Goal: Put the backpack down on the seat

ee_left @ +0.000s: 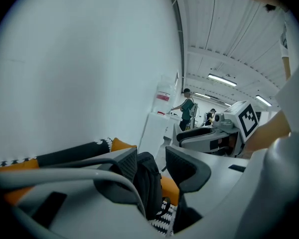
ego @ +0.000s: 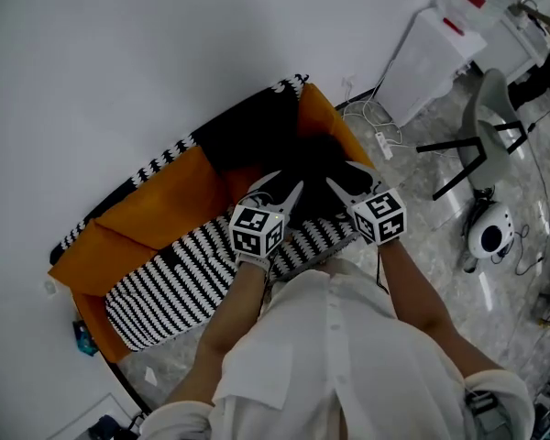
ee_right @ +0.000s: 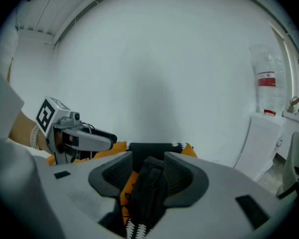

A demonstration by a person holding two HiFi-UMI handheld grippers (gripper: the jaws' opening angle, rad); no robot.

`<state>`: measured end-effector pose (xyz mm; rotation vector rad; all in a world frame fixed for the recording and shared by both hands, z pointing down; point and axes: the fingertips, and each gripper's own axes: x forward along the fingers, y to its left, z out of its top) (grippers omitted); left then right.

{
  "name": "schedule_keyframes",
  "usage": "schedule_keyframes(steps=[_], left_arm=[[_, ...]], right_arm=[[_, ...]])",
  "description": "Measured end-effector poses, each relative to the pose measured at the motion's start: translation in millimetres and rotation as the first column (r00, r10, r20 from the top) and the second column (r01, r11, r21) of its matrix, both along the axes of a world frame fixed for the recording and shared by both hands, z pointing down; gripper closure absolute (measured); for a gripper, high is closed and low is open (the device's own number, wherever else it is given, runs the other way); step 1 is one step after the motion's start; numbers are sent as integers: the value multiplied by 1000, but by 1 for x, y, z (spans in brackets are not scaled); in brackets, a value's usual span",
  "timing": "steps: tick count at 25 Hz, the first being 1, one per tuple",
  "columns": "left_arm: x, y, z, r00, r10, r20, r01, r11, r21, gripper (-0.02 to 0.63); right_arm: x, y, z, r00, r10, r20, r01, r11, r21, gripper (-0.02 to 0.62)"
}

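Our left tool (ego: 289, 187) and right tool (ego: 346, 178) hover, jaws apart, by the black backpack (ego: 316, 159) lying on the striped seat (ego: 174, 278).

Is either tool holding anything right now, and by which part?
Nothing held: left tool and right tool stand open; backpack rests on the sofa seat.

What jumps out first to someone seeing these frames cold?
The orange sofa with its black-and-white zigzag seat cover stands out first, set against the plain white wall. A black backpack sits on the seat at the sofa's right end in the head view. The left gripper and the right gripper hover over it, both open.
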<state>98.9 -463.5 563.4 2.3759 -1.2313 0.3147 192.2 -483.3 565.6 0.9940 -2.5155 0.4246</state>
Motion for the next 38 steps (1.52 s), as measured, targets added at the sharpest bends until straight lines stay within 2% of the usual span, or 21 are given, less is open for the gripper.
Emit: schedule_keyframes(steps=[6,13,17,22,26,31,38], left_arm=[[-30,18,-38,999,-47,25,45,994,101,461],[-72,45,-58,980,-151,126,129,977,168,472],[-107,55,-72,957,-254,142,222,953,207,507],[-147,61,-93,921,-365,134,322,910,261,561],[-162,64,-97,906,-407,119,365,892,267,565],[-160,65,-95,912,-398,100,362,896,257,563],[-152,66,-86,921,-377,92,349,908,230,563]], right_arm=[[8,5,-29,999,11,31,-13,997,72,457],[28,10,-44,999,47,14,-48,992,118,478],[41,15,-53,998,67,10,-68,987,144,551],[54,14,-74,994,99,40,-105,978,180,573],[60,10,-83,990,119,69,-130,976,176,577],[65,6,-87,985,148,85,-161,972,170,578],[66,10,-82,987,144,65,-153,975,163,578]])
